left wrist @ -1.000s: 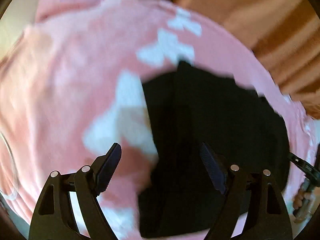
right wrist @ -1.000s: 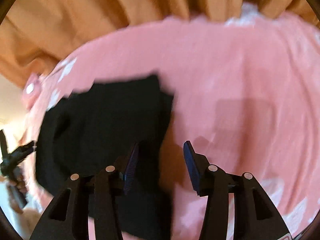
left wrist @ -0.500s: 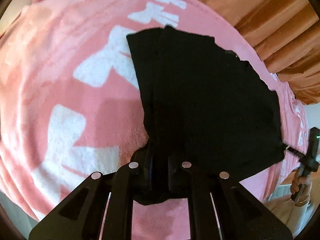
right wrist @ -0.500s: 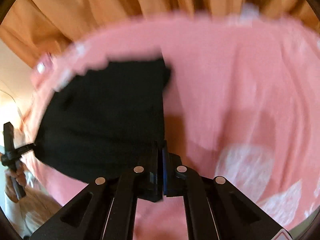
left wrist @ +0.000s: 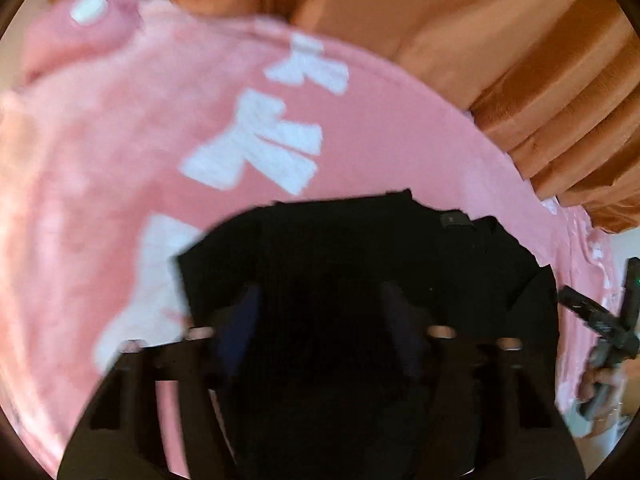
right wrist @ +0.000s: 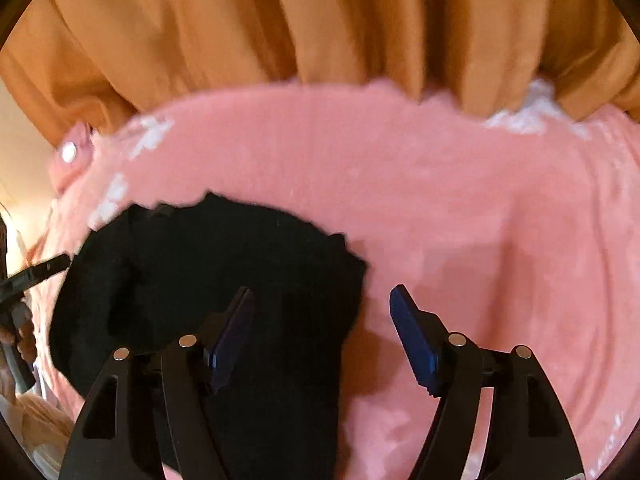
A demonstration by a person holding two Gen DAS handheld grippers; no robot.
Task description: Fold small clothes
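Both grippers, left and right, had just opened, releasing the black garment, which lay folded beneath them.

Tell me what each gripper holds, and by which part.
Nothing: the left gripper and right gripper, jaws just opened, stand above the black garment.

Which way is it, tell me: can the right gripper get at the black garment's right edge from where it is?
Probably yes. The right gripper stands open straddling the black garment edge on the pink blanket, nothing between.
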